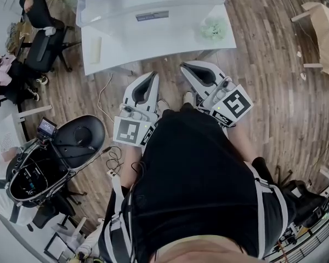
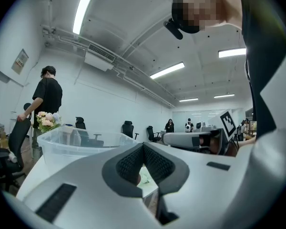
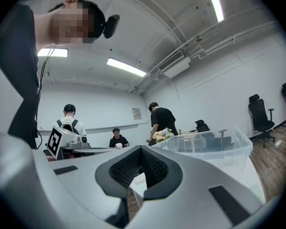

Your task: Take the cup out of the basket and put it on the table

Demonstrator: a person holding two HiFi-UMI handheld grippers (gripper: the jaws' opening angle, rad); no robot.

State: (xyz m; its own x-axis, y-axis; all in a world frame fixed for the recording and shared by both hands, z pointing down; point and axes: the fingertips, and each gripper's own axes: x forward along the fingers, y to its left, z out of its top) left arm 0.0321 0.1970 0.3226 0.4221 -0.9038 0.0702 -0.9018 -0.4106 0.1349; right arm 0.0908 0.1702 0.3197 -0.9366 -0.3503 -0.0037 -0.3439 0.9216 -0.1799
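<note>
- Left gripper: held level and close to the wearer's body, nose toward 12 o'clock. Its own view shows the fingers together at the tips with nothing between them. Judged a ready pose, not a reach.
- Right gripper: level, at 3 o'clock of the left one, nose slanting toward 11 o'clock. The fingers are closed on one another and hold nothing.
- Table: white top at 12 o'clock in the head view. It is well apart from both grippers, with wood floor between.
- Basket: a clear plastic tub standing on the far part of the table. It is open at the top, presumably so that a gripper can enter from above. It sits at 9 o'clock in the left gripper view and at 3 o'clock in the right gripper view.
- Cup: not identified with certainty. A small pale green thing lies at 1 o'clock, by the tub's near right corner. Whether it is inside the wall or just outside on the table cannot be told. The left gripper view shows a pale scrap of it below the closed tips.
- Stage, as judgement: the task has not begun. The wearer would have to close on the table, and one gripper would have to part its fingers, before any pick.
- Surroundings: flowers beyond the tub, a standing person in black and a black office chair at 8 o'clock.
</note>
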